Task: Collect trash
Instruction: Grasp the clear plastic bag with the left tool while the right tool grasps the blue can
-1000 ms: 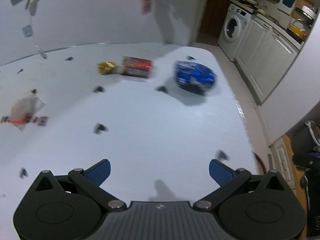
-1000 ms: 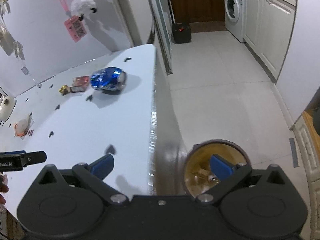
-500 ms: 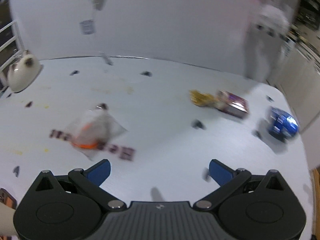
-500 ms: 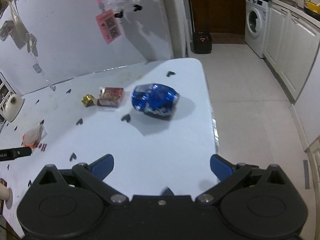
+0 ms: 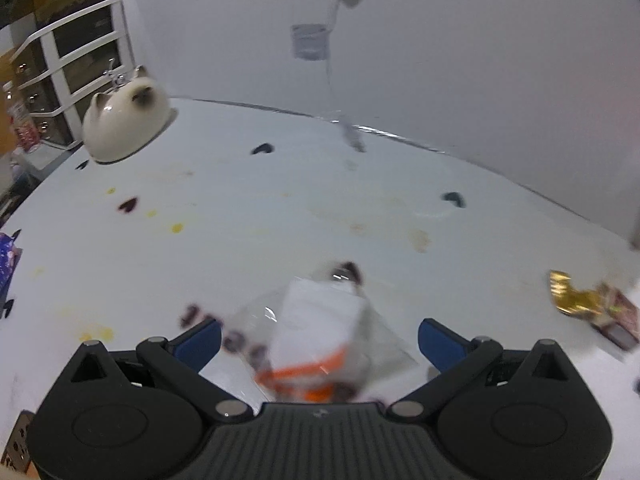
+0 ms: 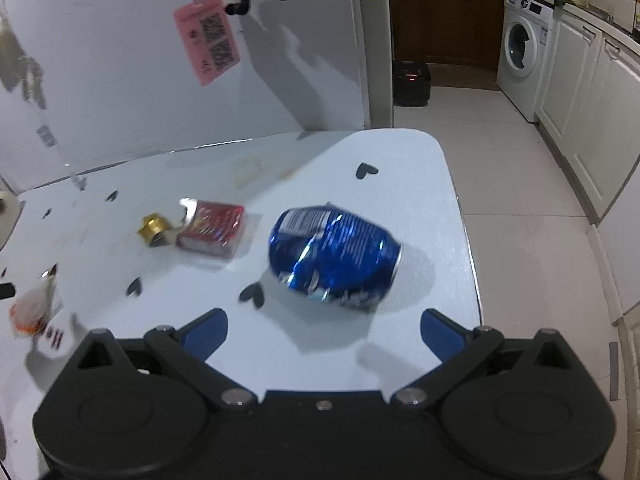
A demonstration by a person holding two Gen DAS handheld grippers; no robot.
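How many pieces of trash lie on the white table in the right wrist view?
4: a crushed blue can near the table's right edge, a red packet left of it, a gold wrapper beside the packet, and a clear plastic wrapper far left. More may lie out of view.

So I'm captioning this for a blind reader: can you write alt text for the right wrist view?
The open right gripper hovers over a white table, with a crushed blue can lying just ahead between its fingers. Left of the can lie a red box and a gold wrapper; a washing machine stands beyond.
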